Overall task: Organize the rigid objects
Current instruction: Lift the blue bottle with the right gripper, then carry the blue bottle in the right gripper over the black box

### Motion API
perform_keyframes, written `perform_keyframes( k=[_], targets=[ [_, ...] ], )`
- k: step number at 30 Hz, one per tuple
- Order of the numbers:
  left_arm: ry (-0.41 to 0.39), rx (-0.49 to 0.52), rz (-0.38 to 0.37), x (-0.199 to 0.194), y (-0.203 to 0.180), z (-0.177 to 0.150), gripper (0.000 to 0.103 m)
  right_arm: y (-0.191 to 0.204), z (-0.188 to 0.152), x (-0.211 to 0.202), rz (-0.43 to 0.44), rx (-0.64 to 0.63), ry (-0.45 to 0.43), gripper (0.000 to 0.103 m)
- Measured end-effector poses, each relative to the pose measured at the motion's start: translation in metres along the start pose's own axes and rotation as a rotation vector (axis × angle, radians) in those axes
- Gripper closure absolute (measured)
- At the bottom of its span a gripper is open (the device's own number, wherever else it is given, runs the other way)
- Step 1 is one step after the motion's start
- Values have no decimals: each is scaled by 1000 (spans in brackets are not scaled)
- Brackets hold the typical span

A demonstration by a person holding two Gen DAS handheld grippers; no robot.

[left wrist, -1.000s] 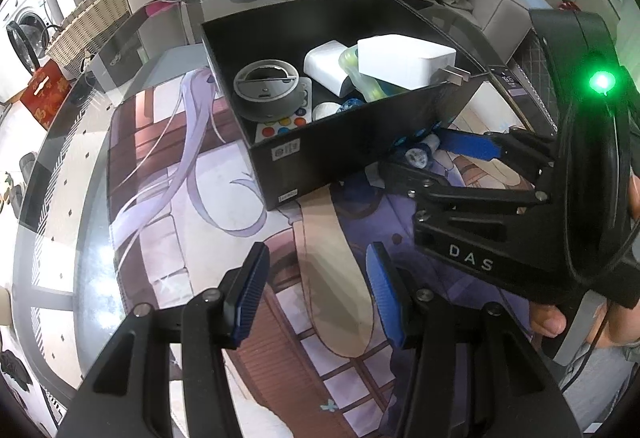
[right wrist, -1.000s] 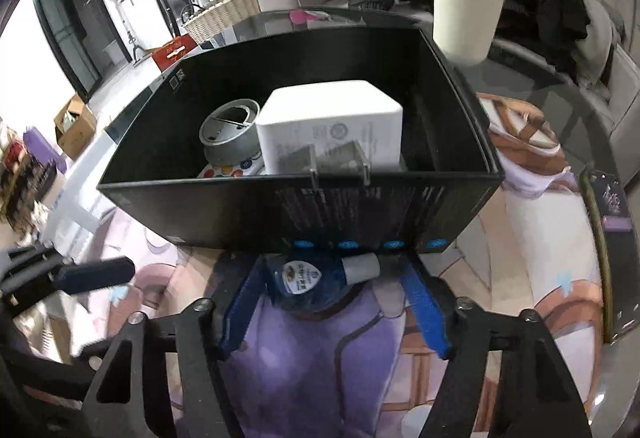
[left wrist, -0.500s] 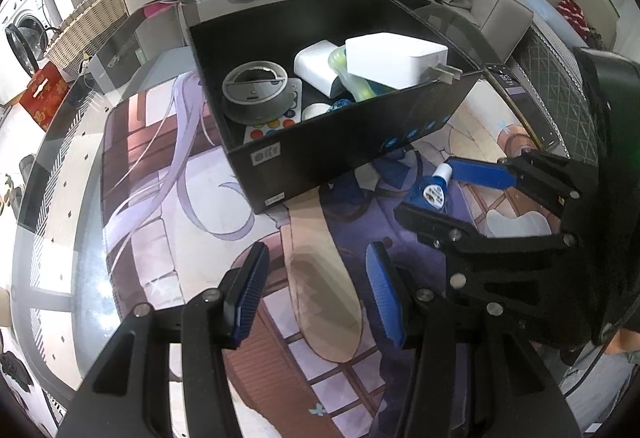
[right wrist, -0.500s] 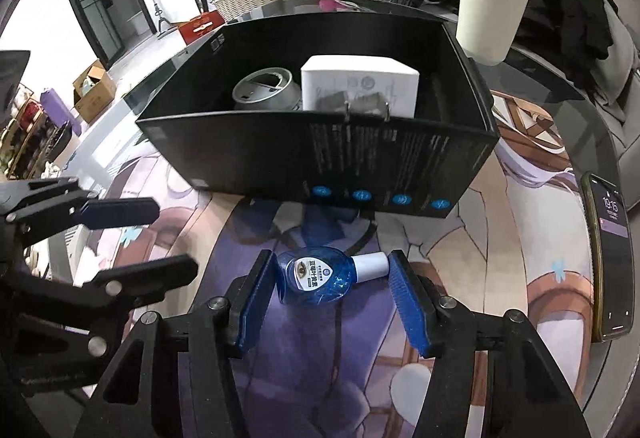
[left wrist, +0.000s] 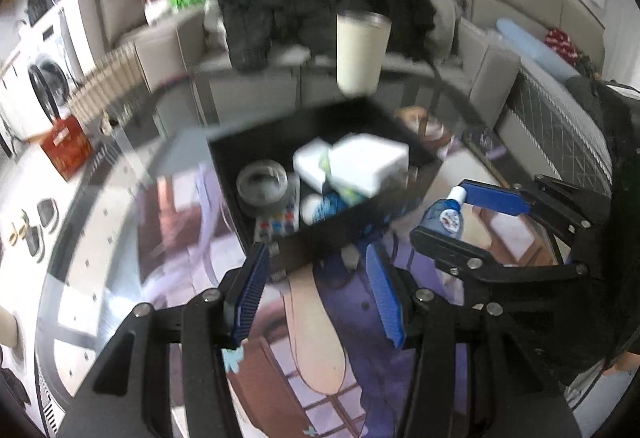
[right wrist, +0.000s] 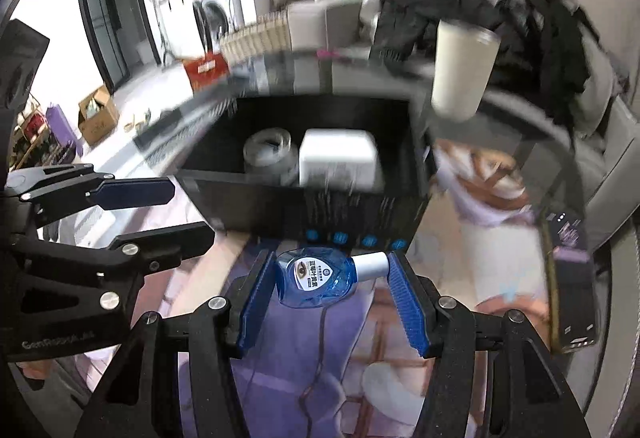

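— Between the right gripper (right wrist: 332,296) fingers: 1 blue eye-drop bottle (right wrist: 316,278), lying sideways, white cap against the right pad, base against the left. Jaws clamped on it.
— Position versus 0.5 s ago?
— Then it lay on the printed mat (right wrist: 280,378) with the jaws loose around it. Now it is gripped and up off the mat, just before the black box (right wrist: 320,208) front wall.
— Box contents?
— Grey tape roll (left wrist: 262,184), white charger (left wrist: 368,162), still inside. Both views blurred.
— Left gripper (left wrist: 316,298)?
— Jaws apart, holding nothing, hovering over the mat beside the box corner, closer to it than before.
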State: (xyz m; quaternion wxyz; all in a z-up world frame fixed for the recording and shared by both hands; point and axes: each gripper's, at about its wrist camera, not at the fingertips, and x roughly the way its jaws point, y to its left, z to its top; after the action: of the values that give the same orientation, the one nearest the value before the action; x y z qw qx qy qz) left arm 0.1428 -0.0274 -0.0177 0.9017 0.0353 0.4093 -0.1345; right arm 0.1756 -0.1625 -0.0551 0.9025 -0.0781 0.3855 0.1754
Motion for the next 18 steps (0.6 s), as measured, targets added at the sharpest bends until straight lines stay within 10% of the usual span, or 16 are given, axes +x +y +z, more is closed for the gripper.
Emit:
perform_keyframes(
  k=[10,18],
  targets=[
    [-387,37,114,-70,-6,6,49,11,7,-79,-60,-52,-375,45],
    [-459,0,115,-87,0,10,49,17,11,-107,-69,-73,-501,45]
  ],
)
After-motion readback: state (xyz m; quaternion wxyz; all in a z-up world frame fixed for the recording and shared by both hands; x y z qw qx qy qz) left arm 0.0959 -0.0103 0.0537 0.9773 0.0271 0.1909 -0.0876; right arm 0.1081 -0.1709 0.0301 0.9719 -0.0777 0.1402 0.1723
